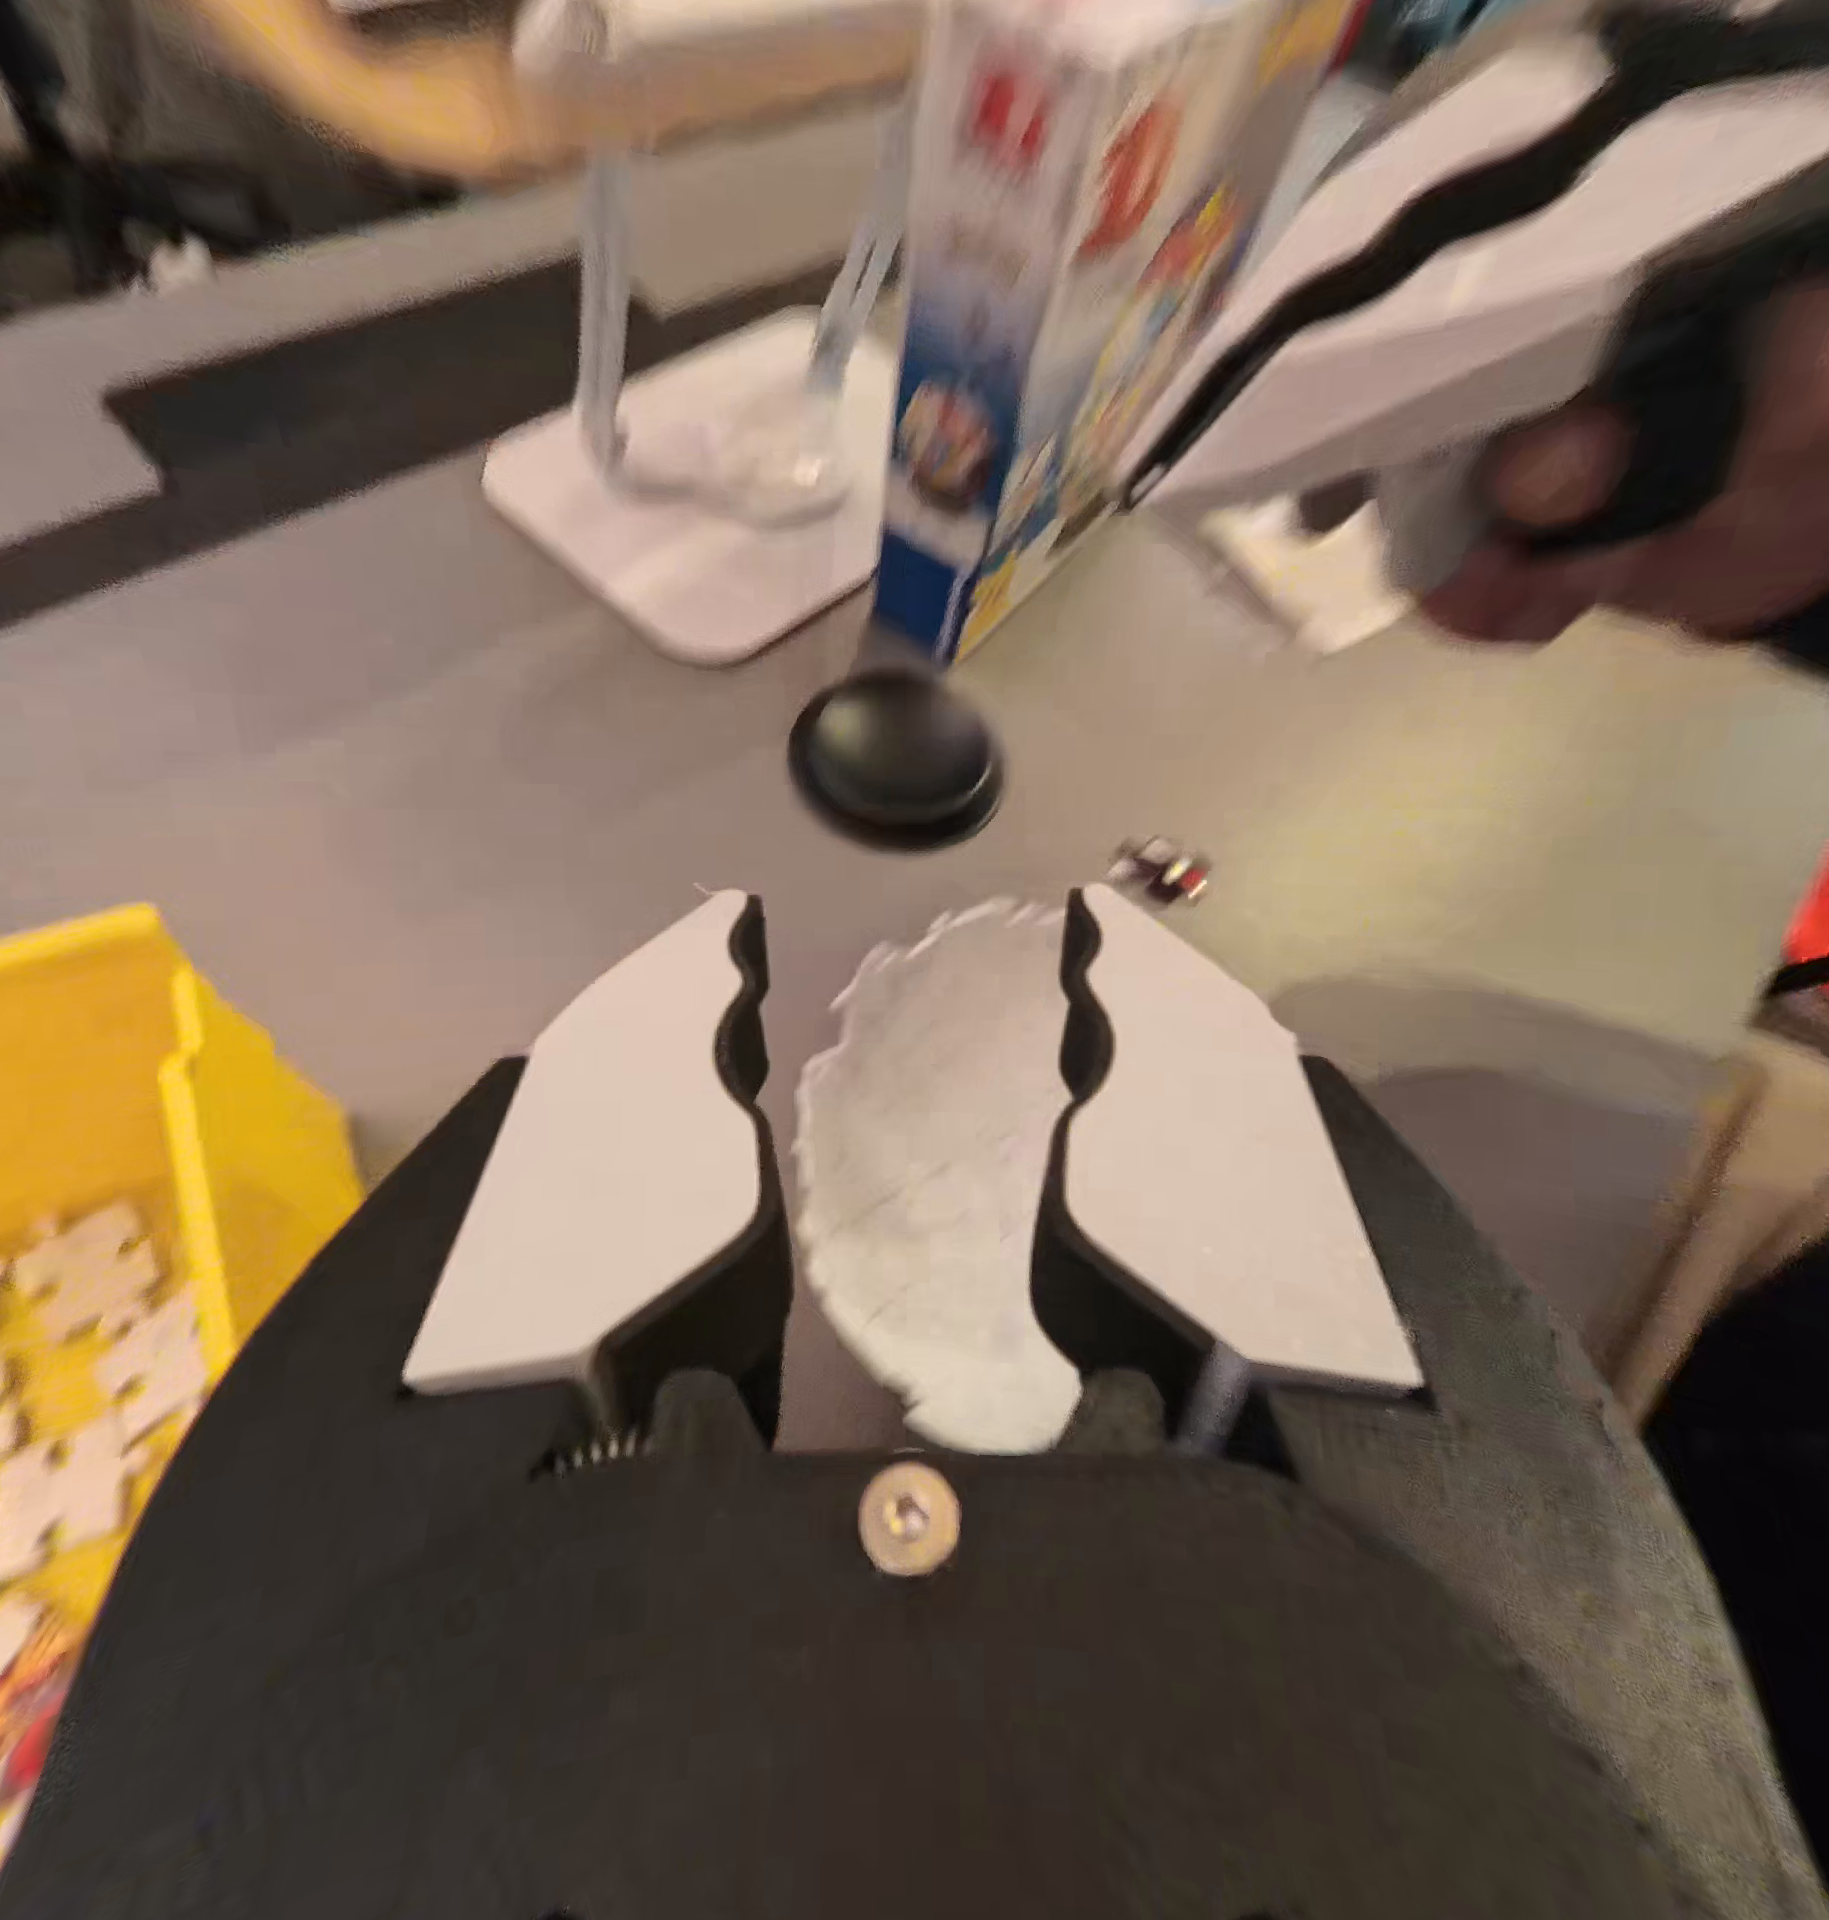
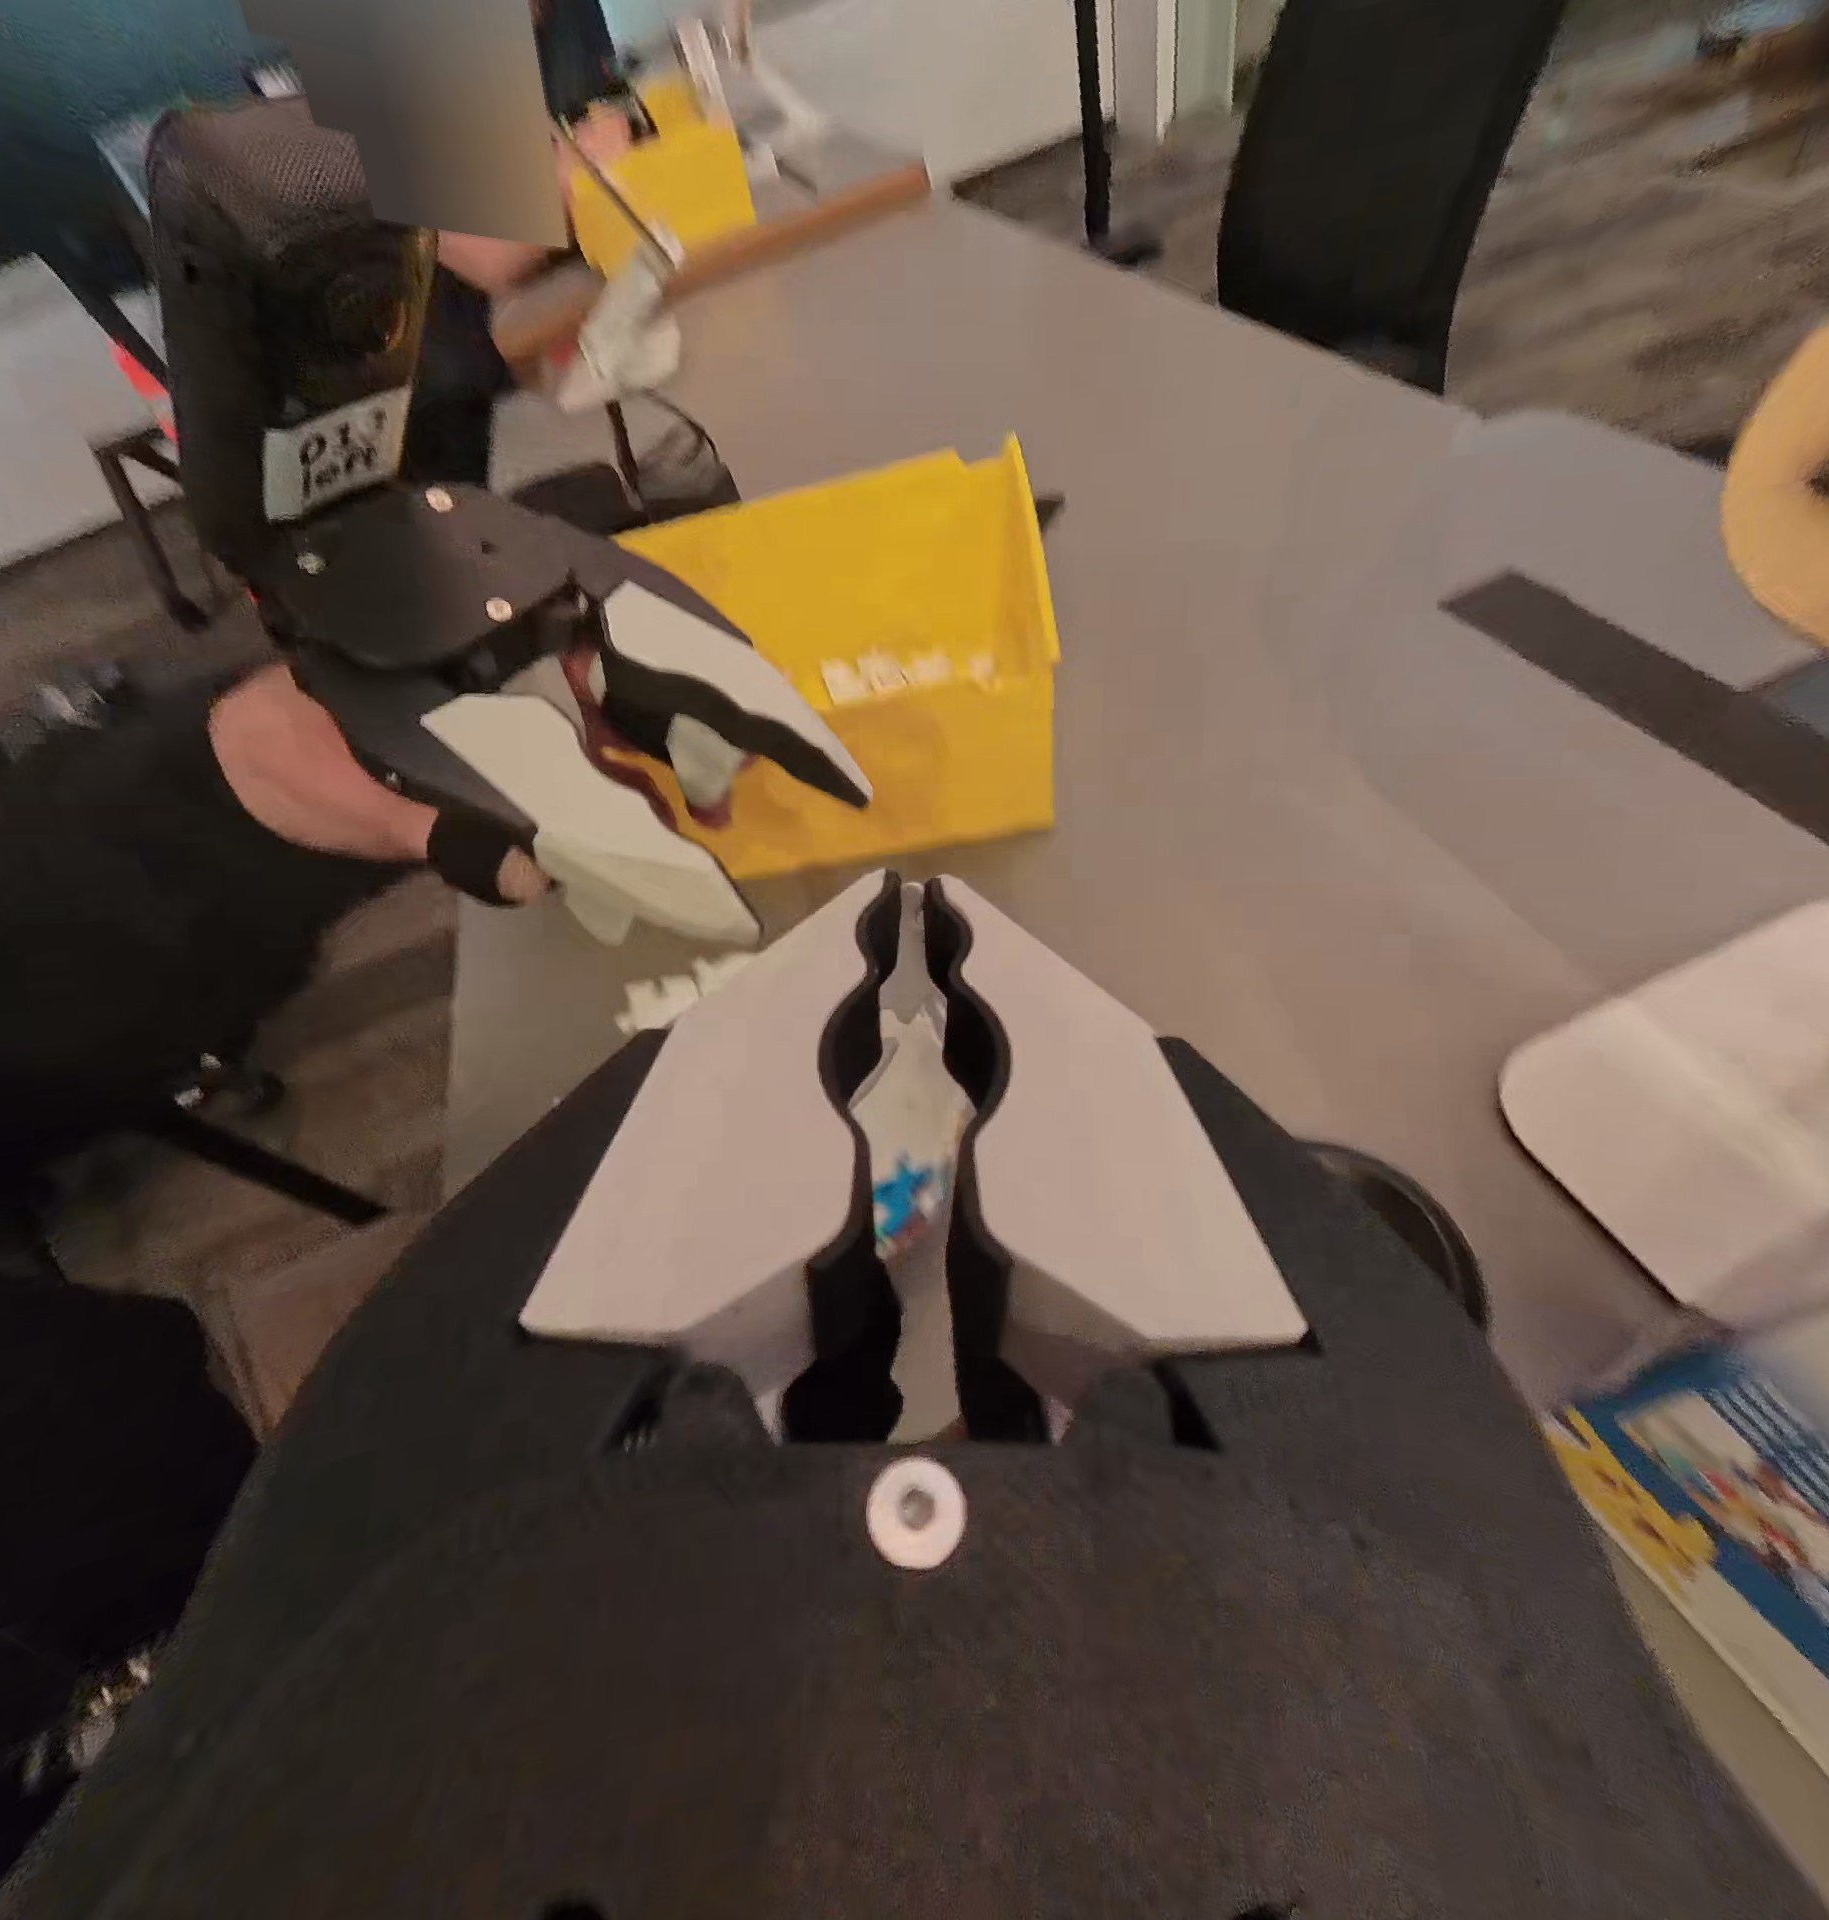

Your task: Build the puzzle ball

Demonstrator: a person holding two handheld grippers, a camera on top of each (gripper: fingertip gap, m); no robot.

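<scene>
1. Grey table (image 1: 370, 727), matte top, with a dark strip (image 1: 390, 416) across its far part in the left wrist view.
2. Yellow bin (image 2: 941, 748) standing on it, holding pale puzzle pieces (image 1: 68, 1340).
3. Black round knob-like disc (image 1: 894, 758) lying near the middle, just in front of an upright printed box (image 1: 1055, 343).
4. White flat stand base (image 1: 681, 509) resting beside the box, thin uprights rising from it.
5. Small loose piece (image 1: 1164, 868), dark and red, lying apart from the disc.
6. A few white pieces (image 2: 681, 992) scattered near the table edge in the right wrist view.
</scene>
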